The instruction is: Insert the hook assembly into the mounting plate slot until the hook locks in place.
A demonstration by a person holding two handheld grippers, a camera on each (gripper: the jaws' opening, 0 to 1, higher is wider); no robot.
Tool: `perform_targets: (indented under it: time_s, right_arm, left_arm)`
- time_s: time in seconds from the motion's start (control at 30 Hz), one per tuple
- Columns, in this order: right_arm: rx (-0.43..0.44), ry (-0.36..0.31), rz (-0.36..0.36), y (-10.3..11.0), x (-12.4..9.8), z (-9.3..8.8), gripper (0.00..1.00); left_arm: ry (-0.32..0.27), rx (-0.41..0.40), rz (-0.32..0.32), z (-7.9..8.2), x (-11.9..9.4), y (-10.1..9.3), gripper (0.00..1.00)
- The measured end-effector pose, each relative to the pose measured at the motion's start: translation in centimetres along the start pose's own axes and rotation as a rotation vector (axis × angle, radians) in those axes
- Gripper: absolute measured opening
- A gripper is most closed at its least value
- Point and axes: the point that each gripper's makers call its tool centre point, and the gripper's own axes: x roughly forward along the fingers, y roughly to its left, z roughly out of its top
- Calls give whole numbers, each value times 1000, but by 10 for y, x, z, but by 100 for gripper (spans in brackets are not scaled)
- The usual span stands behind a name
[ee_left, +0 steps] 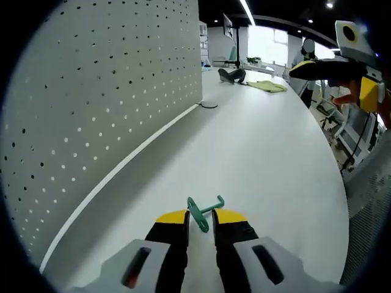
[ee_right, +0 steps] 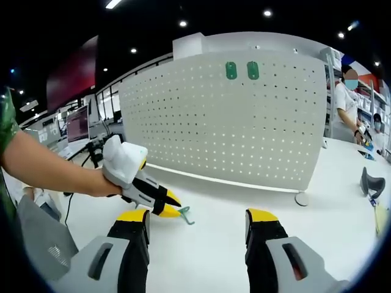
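L gripper [ee_left: 200,215] has its yellow-tipped fingers narrow, pinching the small green plastic hook assembly [ee_left: 201,212] low over the white counter [ee_left: 269,152], prob. a pickup grip. White perforated pegboard mounting plate [ee_right: 232,122] stands at 10 o'clock in the left gripper view. R gripper [ee_right: 198,218] fingers wide, holding nothing, hanging back so hook and board stay visible.

No text or labels can be read.

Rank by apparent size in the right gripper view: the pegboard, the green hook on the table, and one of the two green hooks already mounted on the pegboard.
1. Pegboard, by far the largest.
2-3. Green hook at the left gripper, and mounted hook: look alike; differing nearness leaves them unranked.
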Motion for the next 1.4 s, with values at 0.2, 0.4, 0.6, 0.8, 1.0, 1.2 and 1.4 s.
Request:
perform_targets:
  time_s: [0.2,0.4,0.6,0.8,1.0,1.2,1.4]
  right_arm:
    - [2,2,0,-1,0,-1,64]
    - [-1,0,7,0,2,0,64]
    - [-2,-2,10,0,2,2,64]
    - [-2,-3,10,0,2,2,64]
    - [-2,-5,11,0,2,2,64]
    - [-4,-4,7,-1,2,2,64]
    - [-4,-5,4,-1,2,3,64]
  left_arm:
    - [14,15,9,-2,1,1,14]
    - [30,21,16,-5,0,2,11]
    - [34,24,26,-6,0,5,8]
    - [38,23,35,-6,0,8,4]
    - [37,15,43,-7,0,10,4]
    - [30,-15,49,-7,-1,13,2]
    - [2,-71,55,-7,-2,16,2]
